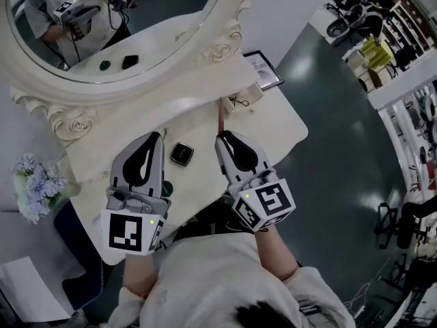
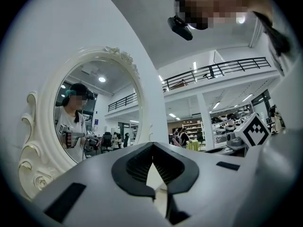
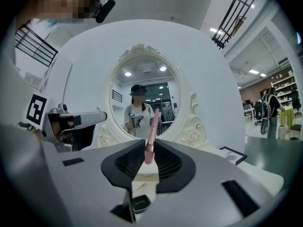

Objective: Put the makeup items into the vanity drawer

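Right now the right tongs [image 3: 150, 144] pinch a slim pink stick [image 3: 152, 124] by its lower end, so most of it juts out toward the mirror [image 1: 136, 19] — a hold that probably leaves its length free for lowering into the drawer. The left tongs [image 2: 152, 146] are closed on nothing. A black compact [image 1: 181, 154] lies on the desk [image 1: 273, 125] between them (no drawer clearly shows).

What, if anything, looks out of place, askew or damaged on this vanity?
Nothing stands out. The black compact lies flat on the vanity top, the right tool grips a pink makeup stick, and no spill or damage shows.
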A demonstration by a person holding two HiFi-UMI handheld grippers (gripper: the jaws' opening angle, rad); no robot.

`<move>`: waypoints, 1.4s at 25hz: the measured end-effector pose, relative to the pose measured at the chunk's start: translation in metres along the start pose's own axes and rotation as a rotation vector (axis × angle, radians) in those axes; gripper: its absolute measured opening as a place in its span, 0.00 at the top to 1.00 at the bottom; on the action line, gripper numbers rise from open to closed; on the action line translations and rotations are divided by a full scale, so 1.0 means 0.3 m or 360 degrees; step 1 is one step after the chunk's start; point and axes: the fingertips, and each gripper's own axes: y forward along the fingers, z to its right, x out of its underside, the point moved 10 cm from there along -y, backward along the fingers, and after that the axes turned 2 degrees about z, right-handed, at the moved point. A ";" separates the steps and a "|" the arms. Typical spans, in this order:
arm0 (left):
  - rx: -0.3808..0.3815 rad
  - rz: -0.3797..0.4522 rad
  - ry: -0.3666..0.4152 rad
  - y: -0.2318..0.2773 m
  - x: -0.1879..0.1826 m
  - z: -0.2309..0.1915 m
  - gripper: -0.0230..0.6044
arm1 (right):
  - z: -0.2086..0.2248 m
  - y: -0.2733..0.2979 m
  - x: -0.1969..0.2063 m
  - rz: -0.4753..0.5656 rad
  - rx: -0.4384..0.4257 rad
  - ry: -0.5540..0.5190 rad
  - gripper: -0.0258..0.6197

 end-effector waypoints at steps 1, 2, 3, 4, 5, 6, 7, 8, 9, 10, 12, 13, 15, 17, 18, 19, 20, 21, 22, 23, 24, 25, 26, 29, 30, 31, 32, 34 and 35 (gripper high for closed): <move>-0.0007 0.0004 0.0003 0.007 -0.003 0.004 0.94 | 0.012 0.002 -0.004 0.0003 -0.0003 -0.0002 0.86; -0.0012 0.0007 0.0007 0.016 -0.005 0.011 0.94 | 0.025 0.003 -0.009 0.0007 -0.0006 -0.0004 0.86; -0.0016 0.0007 0.0012 0.026 -0.009 0.019 0.94 | 0.041 0.004 -0.016 0.0012 -0.0008 -0.0005 0.86; -0.0021 0.0007 0.0017 0.037 -0.013 0.028 0.94 | 0.058 0.003 -0.024 0.0015 -0.0011 -0.0006 0.86; -0.0029 0.0007 0.0020 0.048 -0.017 0.037 0.94 | 0.075 0.003 -0.031 0.0016 -0.0015 -0.0008 0.86; -0.0037 0.0009 0.0020 0.059 -0.019 0.043 0.94 | 0.090 0.004 -0.035 0.0015 -0.0020 -0.0012 0.86; -0.0045 0.0012 0.0019 0.068 -0.019 0.047 0.94 | 0.103 0.007 -0.036 0.0014 -0.0024 -0.0016 0.86; -0.0052 0.0016 0.0019 0.078 -0.016 0.050 0.94 | 0.116 0.011 -0.036 0.0011 -0.0028 -0.0019 0.86; -0.0057 0.0018 0.0021 0.089 -0.015 0.053 0.94 | 0.130 0.014 -0.036 0.0010 -0.0030 -0.0022 0.86; -0.0062 0.0020 0.0025 0.101 -0.015 0.056 0.94 | 0.146 0.017 -0.038 0.0009 -0.0032 -0.0024 0.86; -0.0079 0.0022 0.0031 0.123 -0.018 0.066 0.94 | 0.181 0.020 -0.046 0.0006 -0.0034 -0.0028 0.86; -0.0088 0.0023 0.0032 0.134 -0.020 0.072 0.94 | 0.199 0.021 -0.050 0.0003 -0.0035 -0.0031 0.86; -0.0102 0.0026 0.0036 0.153 -0.024 0.085 0.94 | 0.236 0.021 -0.057 0.0000 -0.0042 -0.0036 0.86; -0.0113 0.0027 0.0044 0.173 -0.025 0.099 0.94 | 0.271 0.024 -0.063 -0.0004 -0.0048 -0.0042 0.86; -0.0119 0.0029 0.0047 0.183 -0.024 0.106 0.94 | 0.289 0.026 -0.064 -0.0007 -0.0053 -0.0045 0.86; -0.0127 0.0032 0.0049 0.192 -0.023 0.113 0.94 | 0.306 0.029 -0.064 -0.0011 -0.0059 -0.0048 0.86; -0.0137 0.0032 0.0051 0.201 -0.022 0.119 0.94 | 0.322 0.032 -0.064 -0.0016 -0.0066 -0.0051 0.86; -0.0145 0.0029 0.0055 0.208 -0.021 0.125 0.94 | 0.338 0.035 -0.063 -0.0022 -0.0074 -0.0053 0.86; -0.0151 0.0022 0.0059 0.216 -0.021 0.132 0.94 | 0.353 0.037 -0.062 -0.0028 -0.0083 -0.0056 0.86; -0.0157 0.0016 0.0062 0.224 -0.021 0.139 0.94 | 0.369 0.039 -0.062 -0.0034 -0.0092 -0.0059 0.86; -0.0165 0.0011 0.0064 0.232 -0.021 0.146 0.94 | 0.383 0.041 -0.063 -0.0041 -0.0101 -0.0061 0.86; -0.0174 0.0007 0.0066 0.240 -0.022 0.153 0.94 | 0.398 0.043 -0.065 -0.0049 -0.0110 -0.0064 0.86; -0.0183 0.0004 0.0069 0.248 -0.023 0.160 0.94 | 0.412 0.045 -0.066 -0.0055 -0.0121 -0.0067 0.86; -0.0212 0.0006 0.0075 0.274 -0.021 0.179 0.94 | 0.457 0.055 -0.064 -0.0069 -0.0153 -0.0076 0.86; -0.0220 0.0004 0.0080 0.283 -0.019 0.186 0.94 | 0.472 0.058 -0.064 -0.0073 -0.0163 -0.0079 0.86; -0.0229 0.0000 0.0084 0.291 -0.018 0.193 0.94 | 0.487 0.061 -0.063 -0.0079 -0.0174 -0.0082 0.86; -0.0239 -0.0002 0.0087 0.299 -0.017 0.200 0.94 | 0.502 0.065 -0.063 -0.0086 -0.0186 -0.0087 0.86; -0.0262 -0.0001 0.0093 0.313 -0.014 0.214 0.94 | 0.532 0.073 -0.064 -0.0106 -0.0209 -0.0100 0.86; -0.0275 0.0001 0.0094 0.320 -0.012 0.221 0.94 | 0.546 0.077 -0.062 -0.0116 -0.0222 -0.0107 0.86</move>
